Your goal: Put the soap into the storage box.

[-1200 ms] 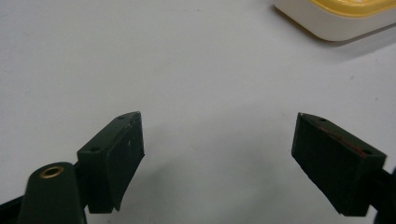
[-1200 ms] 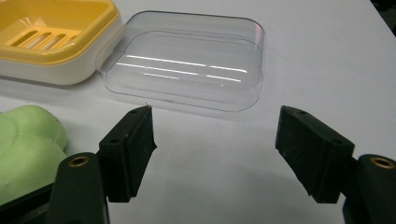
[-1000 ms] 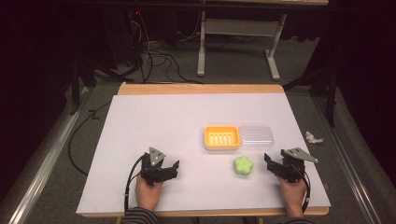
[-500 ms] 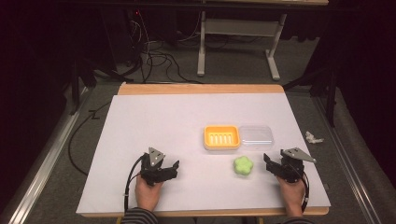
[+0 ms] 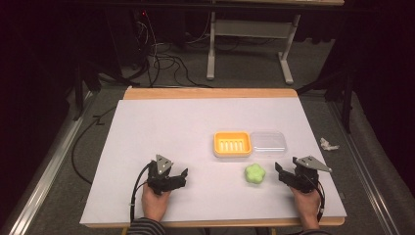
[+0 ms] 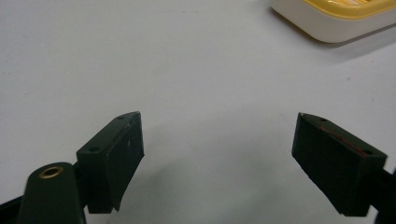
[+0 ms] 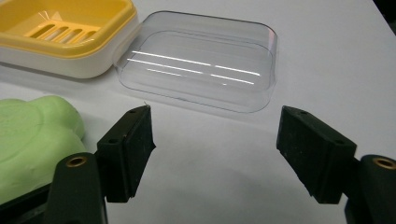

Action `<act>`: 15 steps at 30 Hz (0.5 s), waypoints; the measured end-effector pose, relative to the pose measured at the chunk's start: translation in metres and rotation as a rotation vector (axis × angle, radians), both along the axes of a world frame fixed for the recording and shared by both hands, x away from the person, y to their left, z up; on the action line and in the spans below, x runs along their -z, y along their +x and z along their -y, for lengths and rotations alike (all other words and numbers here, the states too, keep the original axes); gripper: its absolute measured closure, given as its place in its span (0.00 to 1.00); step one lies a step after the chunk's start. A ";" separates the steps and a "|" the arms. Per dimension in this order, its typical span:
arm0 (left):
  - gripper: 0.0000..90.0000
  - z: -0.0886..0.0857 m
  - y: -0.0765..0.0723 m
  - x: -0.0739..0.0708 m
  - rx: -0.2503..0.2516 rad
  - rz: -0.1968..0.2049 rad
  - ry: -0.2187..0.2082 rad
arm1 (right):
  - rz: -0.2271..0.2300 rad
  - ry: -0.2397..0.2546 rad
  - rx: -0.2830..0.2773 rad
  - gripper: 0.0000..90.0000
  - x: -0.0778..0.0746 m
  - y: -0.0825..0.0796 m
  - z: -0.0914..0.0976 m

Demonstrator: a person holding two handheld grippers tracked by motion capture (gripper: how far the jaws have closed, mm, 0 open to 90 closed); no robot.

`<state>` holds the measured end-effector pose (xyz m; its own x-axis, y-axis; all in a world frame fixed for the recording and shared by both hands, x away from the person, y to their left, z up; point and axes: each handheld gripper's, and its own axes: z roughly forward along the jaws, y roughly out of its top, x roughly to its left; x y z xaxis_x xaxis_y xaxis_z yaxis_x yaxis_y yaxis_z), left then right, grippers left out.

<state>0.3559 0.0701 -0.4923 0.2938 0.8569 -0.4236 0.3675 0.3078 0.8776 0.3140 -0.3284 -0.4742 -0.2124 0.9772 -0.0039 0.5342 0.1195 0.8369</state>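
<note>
while the green soap [image 5: 255, 174] lies untouched on the worktop [image 5: 166, 127], just below the yellow dish [image 5: 232, 144] and clear lid [image 5: 267, 142], your right tool [image 5: 279, 172] has just been opening, empty; your left tool [image 5: 182, 175] gapes too. everything remains.

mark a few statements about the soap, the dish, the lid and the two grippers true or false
1. The green soap lies inside the yellow soap dish. False: it lies on the white table cover, nearer the person than the dish.
2. The clear lid sits beside the dish, on its right in the high view. True.
3. The right gripper is clamped on the soap. False: its jaws have just been opening, with nothing between them; the soap lies off to one side.
4. The left gripper is open with nothing between its jaws. True.
5. The dish's slotted tray is empty. True.
</note>
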 end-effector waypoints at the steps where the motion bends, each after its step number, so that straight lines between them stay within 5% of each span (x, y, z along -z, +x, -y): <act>1: 0.19 0.000 0.000 0.000 0.000 0.000 0.003 | 0.001 -0.001 -0.002 0.28 0.000 -0.001 0.000; 15: 0.20 0.000 0.000 0.000 -0.001 -0.002 0.001 | 0.019 0.030 -0.024 0.17 -0.011 -0.023 -0.012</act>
<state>0.3562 0.0697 -0.4925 0.2917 0.8576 -0.4237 0.3691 0.3077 0.8770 0.2915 -0.3165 -0.4630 -0.2361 0.9715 0.0209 0.5154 0.1069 0.8503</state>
